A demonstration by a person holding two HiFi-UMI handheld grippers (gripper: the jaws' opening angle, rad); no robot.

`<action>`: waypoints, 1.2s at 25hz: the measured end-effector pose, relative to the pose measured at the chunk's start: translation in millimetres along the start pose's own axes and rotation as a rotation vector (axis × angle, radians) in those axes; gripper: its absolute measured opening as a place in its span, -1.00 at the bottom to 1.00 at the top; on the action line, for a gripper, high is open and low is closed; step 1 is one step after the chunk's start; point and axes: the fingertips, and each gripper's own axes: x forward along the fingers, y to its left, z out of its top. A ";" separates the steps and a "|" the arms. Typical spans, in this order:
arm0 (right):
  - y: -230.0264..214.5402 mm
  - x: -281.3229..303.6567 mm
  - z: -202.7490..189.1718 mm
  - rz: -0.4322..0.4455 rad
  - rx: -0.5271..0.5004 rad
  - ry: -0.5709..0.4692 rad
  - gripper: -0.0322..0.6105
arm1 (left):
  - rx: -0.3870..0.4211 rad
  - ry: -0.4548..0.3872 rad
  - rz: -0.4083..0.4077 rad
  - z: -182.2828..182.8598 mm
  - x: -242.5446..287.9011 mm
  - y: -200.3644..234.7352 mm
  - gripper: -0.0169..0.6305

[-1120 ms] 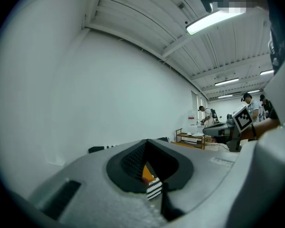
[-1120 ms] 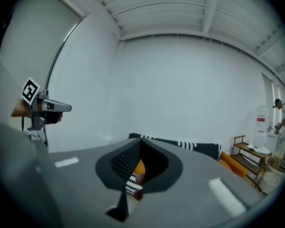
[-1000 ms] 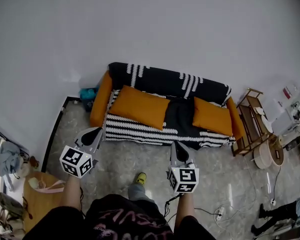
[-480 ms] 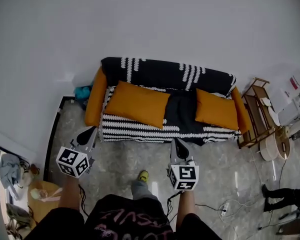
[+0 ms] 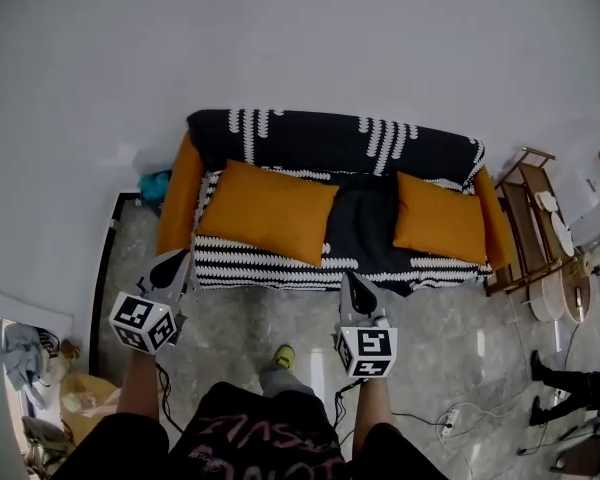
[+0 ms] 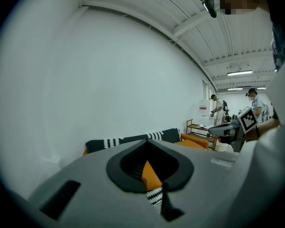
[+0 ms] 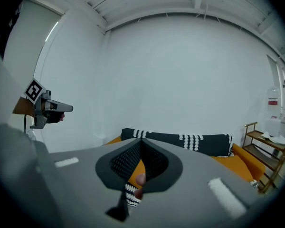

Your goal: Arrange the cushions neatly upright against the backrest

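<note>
Closer now than a second ago: the sofa [image 5: 330, 146] fills more of the head view, while both tools hang short of its front edge much as they did.

At far left, the left gripper [image 5: 172, 265] has its jaws pressed together on nothing and is clear of the seat. Next comes the large orange cushion [image 5: 270, 211], which seems to me to lie tilted on the striped seat, apart from the backrest [image 5: 280, 130] rather than propped on it. The right gripper [image 5: 352, 286] is likewise closed and empty, pointing at the dark middle of the seat. Further right, the small orange cushion [image 5: 440, 230] looks flat on the seat too, near the right armrest. A wooden shelf [image 5: 528, 218] stands just beside that end.

By my reading nothing is arranged yet. Both cushions are still to be gripped, stood up and leaned back, so I am only at the approach.
</note>
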 end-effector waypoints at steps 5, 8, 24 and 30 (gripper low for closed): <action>-33.4 34.2 2.3 0.027 0.017 0.048 -0.86 | 0.019 0.033 0.024 7.7 42.0 -2.4 -0.93; -43.5 50.9 8.2 0.048 0.016 0.016 -0.86 | 0.019 0.042 0.047 10.6 54.7 1.7 -0.93; -67.1 136.2 15.1 0.043 0.020 0.046 -0.86 | 0.043 0.053 0.051 23.2 128.5 53.0 -0.93; -69.3 182.4 19.2 0.016 0.069 0.065 -0.86 | 0.019 0.074 0.039 18.6 165.5 97.2 -0.93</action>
